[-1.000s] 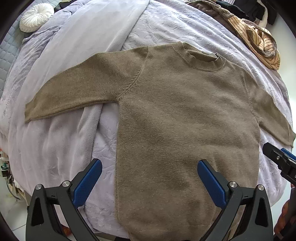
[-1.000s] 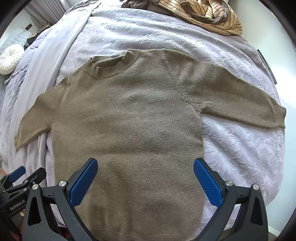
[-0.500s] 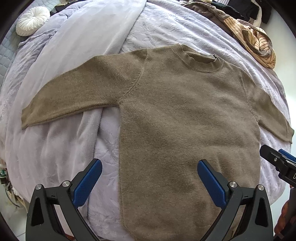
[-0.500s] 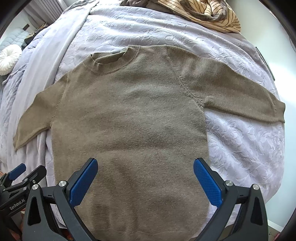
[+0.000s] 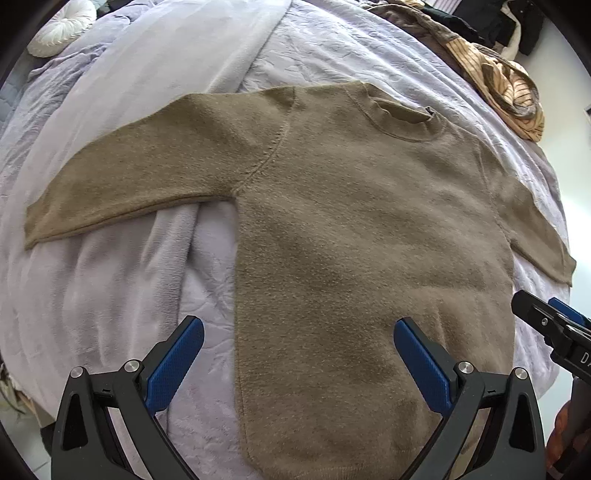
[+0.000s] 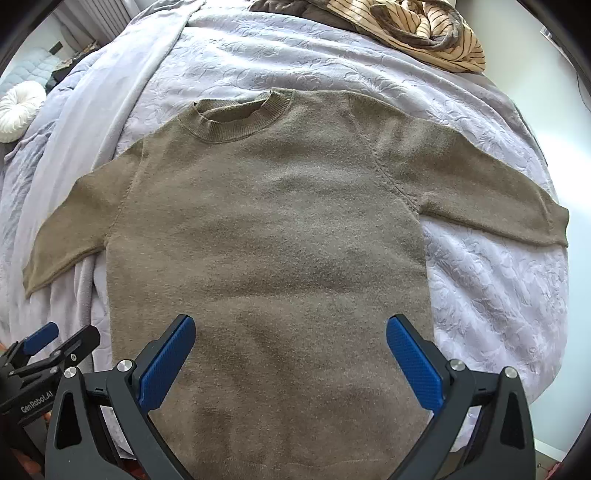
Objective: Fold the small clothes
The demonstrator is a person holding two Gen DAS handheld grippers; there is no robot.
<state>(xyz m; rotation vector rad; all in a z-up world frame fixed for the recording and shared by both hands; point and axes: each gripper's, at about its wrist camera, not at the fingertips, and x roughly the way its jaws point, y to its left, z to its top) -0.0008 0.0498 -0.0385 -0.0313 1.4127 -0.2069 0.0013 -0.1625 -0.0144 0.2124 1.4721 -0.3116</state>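
An olive-brown knit sweater (image 5: 351, 229) lies flat, front up, on a lilac bedspread (image 5: 110, 295), sleeves spread out to both sides, collar at the far end. It also shows in the right wrist view (image 6: 273, 236). My left gripper (image 5: 297, 347) is open and empty, hovering above the sweater's lower left side edge. My right gripper (image 6: 290, 343) is open and empty above the lower middle of the sweater. The right gripper's tip shows in the left wrist view (image 5: 550, 321); the left gripper's tip shows in the right wrist view (image 6: 48, 347).
A striped tan garment (image 6: 417, 26) lies heaped at the bed's far right corner. A round white cushion (image 6: 18, 107) sits at the far left. A plush lilac blanket (image 5: 166, 59) runs along the left. The bed's near edge lies just below the sweater hem.
Both grippers have moved slightly forward and lower over the sweater, so it fills more of each view. The sweater has not moved and both stay open.
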